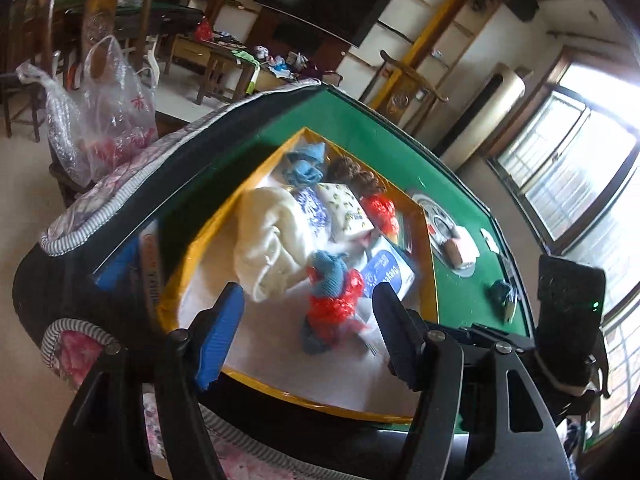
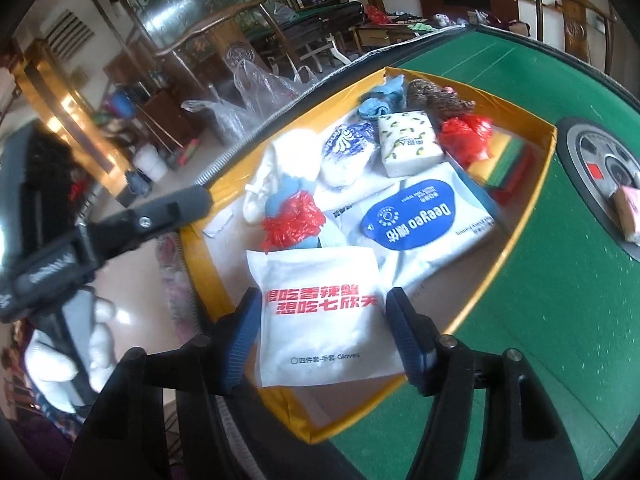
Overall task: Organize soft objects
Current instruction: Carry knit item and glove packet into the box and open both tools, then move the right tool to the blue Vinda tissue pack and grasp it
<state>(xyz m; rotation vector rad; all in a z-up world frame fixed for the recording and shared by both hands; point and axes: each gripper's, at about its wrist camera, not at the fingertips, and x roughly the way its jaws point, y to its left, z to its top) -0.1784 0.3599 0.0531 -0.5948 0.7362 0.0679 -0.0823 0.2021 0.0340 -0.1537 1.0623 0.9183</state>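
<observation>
My left gripper (image 1: pixel 308 328) hangs above the near end of the yellow box (image 1: pixel 430 264), jaws spread wide and holding nothing. In the left wrist view, reading left to right: a cream cloth bundle (image 1: pixel 272 240) lies at 11 o'clock from my jaw gap. A blue knit item tangled with red plastic (image 1: pixel 332 292) lies at 12 o'clock, just ahead of the gap, not touching either finger. A blue-labelled wipes pack (image 1: pixel 390 272) lies at 1 o'clock.

My right gripper (image 2: pixel 322 340) is over the same box (image 2: pixel 548 148) from its near side. Its jaws are also spread. A white gloves packet (image 2: pixel 320 312) lies flat between the two fingers, at 12 o'clock. I cannot tell whether the pads touch its edges; it does not look squeezed.

In the right wrist view, reading left to right: the cream cloth bundle (image 2: pixel 276 164) is at 11 o'clock and the blue-and-red tangle (image 2: pixel 294 220) sits just beyond the packet's far edge. The wipes pack (image 2: pixel 420 212) is at 1 o'clock. A lemon-print tissue pack (image 2: pixel 412 140) and stacked sponges (image 2: pixel 504 168) lie further back.

Governing relation: the packet's printed lines run across the right jaw gap, so its width spans finger to finger. The right gripper is nearer to it. The left gripper is nearer to the tangle. I judge that closing the right jaws would pinch the packet by its side edges.
</observation>
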